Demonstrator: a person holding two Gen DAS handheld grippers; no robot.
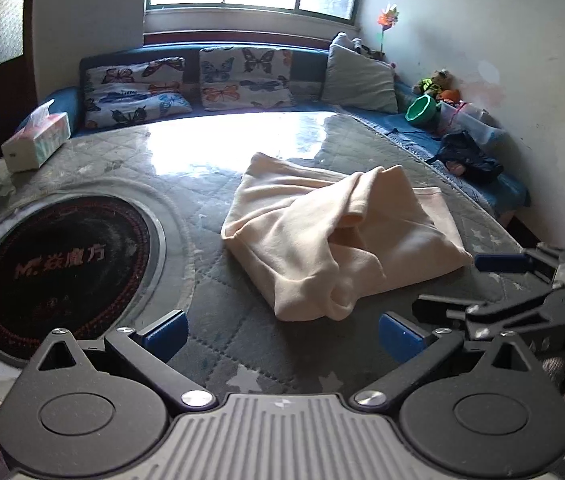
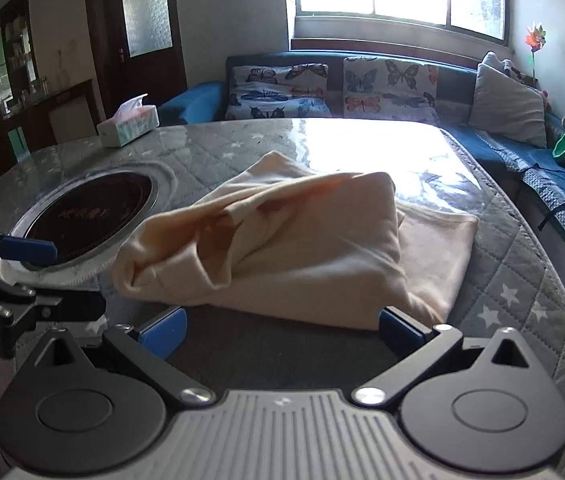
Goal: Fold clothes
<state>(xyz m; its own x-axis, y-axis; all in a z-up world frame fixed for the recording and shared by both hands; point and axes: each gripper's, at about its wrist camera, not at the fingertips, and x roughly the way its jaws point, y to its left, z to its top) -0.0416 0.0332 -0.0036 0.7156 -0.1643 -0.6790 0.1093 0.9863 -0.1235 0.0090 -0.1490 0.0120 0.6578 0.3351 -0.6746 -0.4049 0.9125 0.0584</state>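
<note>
I take the garment [image 1: 338,236] as my mark; it lies folded on the table [image 1: 218,280], ahead of both my claws. My left gripper [image 1: 282,330] sits spread wide just short of its near edge, and my right gripper [image 2: 282,330] does the same, close beside the left one. Left of the garment a round cooktop [image 1: 62,276] is set into the table. Farther left and behind stands a tissue box [image 1: 36,140]. Behind the garment, past the table's far edge, runs a sofa [image 1: 306,64] with cushions [image 1: 138,92] on it. To the garment's right a bowl [image 1: 422,110] rests on the sofa seat.
</note>
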